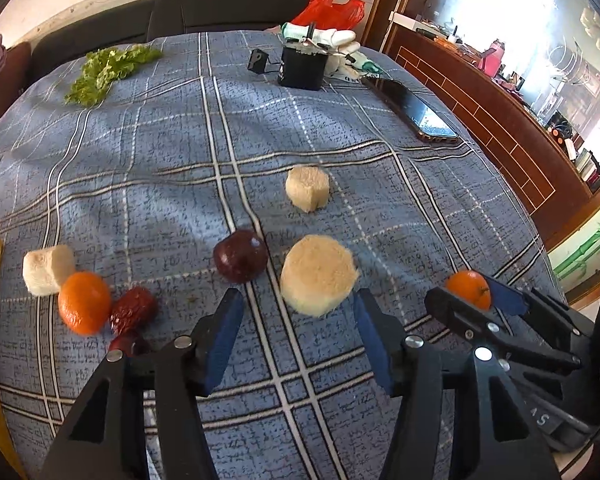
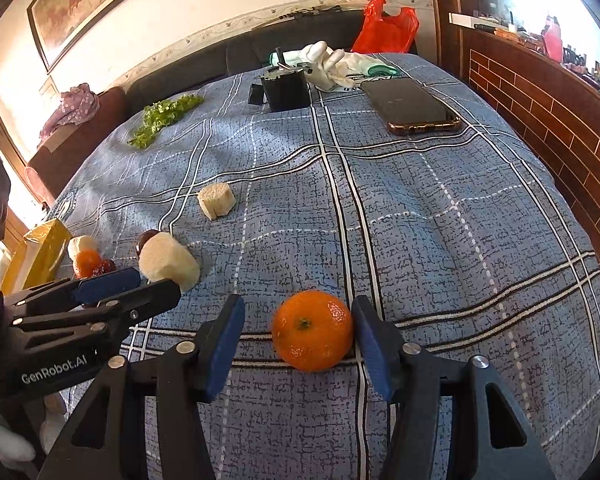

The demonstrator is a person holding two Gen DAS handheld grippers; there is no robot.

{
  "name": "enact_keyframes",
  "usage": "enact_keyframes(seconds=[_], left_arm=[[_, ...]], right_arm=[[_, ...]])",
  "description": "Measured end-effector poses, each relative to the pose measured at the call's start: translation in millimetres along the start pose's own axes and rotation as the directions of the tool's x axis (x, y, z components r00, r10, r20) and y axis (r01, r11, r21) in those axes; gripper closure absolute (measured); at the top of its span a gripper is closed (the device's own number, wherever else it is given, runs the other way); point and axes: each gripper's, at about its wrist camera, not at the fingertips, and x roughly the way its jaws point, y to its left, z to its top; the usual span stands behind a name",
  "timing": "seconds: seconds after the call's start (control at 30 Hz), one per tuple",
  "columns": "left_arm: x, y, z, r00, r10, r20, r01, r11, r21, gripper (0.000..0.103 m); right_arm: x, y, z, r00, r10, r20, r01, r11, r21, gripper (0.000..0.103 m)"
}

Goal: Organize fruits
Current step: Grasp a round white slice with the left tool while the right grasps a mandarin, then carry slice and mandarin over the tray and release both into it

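Right gripper (image 2: 298, 336) brackets a tangerine (image 2: 312, 336) resting on the blue plaid cloth (image 2: 440, 240); right pad touches it, left pad stands apart; left gripper (image 1: 300, 332) sits half open and unloaded, just short of a pale cylinder (image 1: 318, 274); a plum (image 1: 240, 256) lies beside it.

A phone (image 2: 414, 109) lies on the blue checked cloth (image 2: 440, 240) near a black box (image 2: 286, 90), white gloves (image 2: 324, 62), lettuce (image 2: 162, 118) and a red bag (image 2: 386, 28) behind

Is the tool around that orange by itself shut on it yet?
Not yet. The right tool is open: its left pad stands clear of the orange.
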Motion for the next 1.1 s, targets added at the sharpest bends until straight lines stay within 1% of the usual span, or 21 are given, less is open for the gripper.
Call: enact_keyframes(seconds=[0.17,0.23,0.27,0.3,0.33,0.4,0.5,0.57,0.63,0.67,0.77,0.87,0.93,1.03,1.1], left_arm=[[10.0,-13.3,8.6,1.0,0.011,-0.001,-0.011,0.999,0.037,0.047],[14.1,-17.9,9.0,1.0,0.029,-0.002,-0.029,0.998,0.051,0.048],[14.2,-19.5,8.8,0.999,0.041,0.005,-0.041,0.998,0.056,0.059],[14.6,-20.8,8.7,0.999,0.053,0.009,-0.054,0.997,0.06,0.067],[14.8,-21.2,8.8,0.998,0.064,0.012,-0.065,0.996,0.064,0.067],[12.9,-19.0,7.6,0.998,0.055,0.013,-0.056,0.997,0.053,0.067],[0.9,-9.4,3.7,0.998,0.051,0.026,-0.052,0.999,0.007,0.067],[-14.7,-1.6,-0.2,0.998,0.041,0.045,-0.04,0.999,-0.025,0.067],[-33.1,5.5,-5.4,0.997,0.041,0.072,-0.038,0.998,-0.05,0.067],[-44.3,10.4,-9.1,0.995,0.039,0.089,-0.033,0.997,-0.067,0.066],[-75.0,25.0,-21.5,0.99,0.046,0.131,-0.031,0.993,-0.111,0.066],[-111.4,44.8,-38.7,0.981,0.081,0.177,-0.055,0.988,-0.146,0.066],[-132.7,58.9,-49.2,0.974,0.111,0.199,-0.078,0.983,-0.165,0.066],[-169.4,90.8,-67.1,0.959,0.177,0.222,-0.129,0.968,-0.214,0.066],[-191.9,115.6,-79.0,0.948,0.221,0.229,-0.159,0.952,-0.263,0.066]], right_arm=[[-1.4,-2.7,-0.7,1.0,-0.013,0.0,0.013,1.0,0.005,0.054],[-1.9,-3.7,-0.7,1.0,-0.018,0.0,0.018,1.0,0.008,0.058],[-2.1,-4.3,-0.5,1.0,-0.02,0.0,0.02,1.0,0.008,0.059],[-2.3,-4.6,-0.5,1.0,-0.023,0.0,0.023,1.0,0.008,0.06],[-2.3,-4.6,-0.4,1.0,-0.021,0.0,0.021,1.0,0.007,0.061],[-1.8,-3.6,-0.3,1.0,-0.025,0.002,0.025,1.0,0.002,0.061],[-2.3,-4.5,-0.2,1.0,-0.02,0.005,0.02,1.0,0.005,0.062],[-3.5,-8.1,0.7,1.0,0.006,0.011,-0.006,1.0,0.022,0.062],[-6.6,-12.2,1.9,0.997,0.076,0.023,-0.077,0.996,0.051,0.062],[-9.7,-14.8,2.8,0.99,0.137,0.037,-0.139,0.988,0.071,0.062],[-17.1,-15.6,3.0,0.978,0.196,0.075,-0.202,0.976,0.079,0.062],[-22.1,-10.6,1.8,0.97,0.223,0.1,-0.23,0.971,0.065,0.062],[-25.1,-2.7,1.5,0.974,0.204,0.099,-0.21,0.976,0.052,0.062],[-34.8,19.7,-1.9,0.971,0.227,0.081,-0.231,0.972,0.037,0.062],[-44.3,46.7,-2.3,0.966,0.25,0.069,-0.25,0.968,-0.003,0.062]])
